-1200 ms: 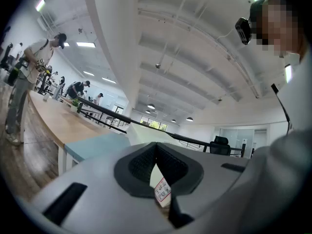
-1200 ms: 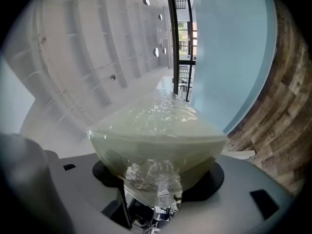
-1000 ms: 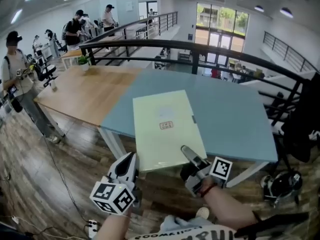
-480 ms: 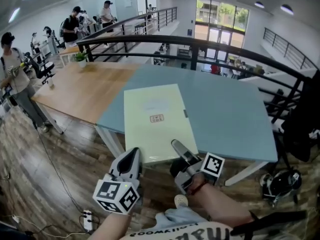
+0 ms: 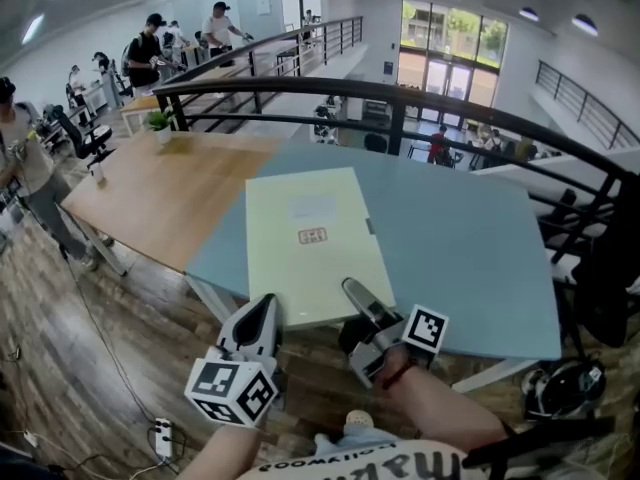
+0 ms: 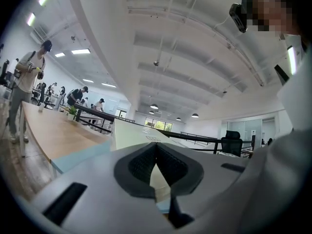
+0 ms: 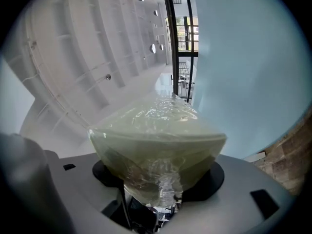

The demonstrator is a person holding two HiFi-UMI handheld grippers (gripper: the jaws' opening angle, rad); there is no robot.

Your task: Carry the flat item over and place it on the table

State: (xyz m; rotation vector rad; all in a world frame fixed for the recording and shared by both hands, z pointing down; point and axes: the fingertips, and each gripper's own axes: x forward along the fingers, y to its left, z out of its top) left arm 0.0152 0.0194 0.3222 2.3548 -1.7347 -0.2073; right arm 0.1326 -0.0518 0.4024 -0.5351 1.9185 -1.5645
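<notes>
The flat item (image 5: 315,238) is a pale yellow-green sheet wrapped in clear film, with a small red label. It lies out level over the blue table (image 5: 470,238), its near edge past the table's front edge. My left gripper (image 5: 262,315) is shut on the near left corner. My right gripper (image 5: 357,295) is shut on the near right part of that edge. In the left gripper view the dark pads (image 6: 168,162) pinch the flat item (image 6: 129,130) edge-on. In the right gripper view the filmed flat item (image 7: 161,130) bulges out of the closed jaws of my right gripper (image 7: 158,182).
A wooden table (image 5: 160,183) joins the blue one on the left, with a small plant (image 5: 160,122) at its far end. A black curved railing (image 5: 400,93) runs behind both. Several people stand at the back left. A black round object (image 5: 565,383) sits on the floor at the right.
Both grippers and the flat item have moved forward together, so the item reaches further over the blue table. The table's front edge now lies closer to the grippers.
</notes>
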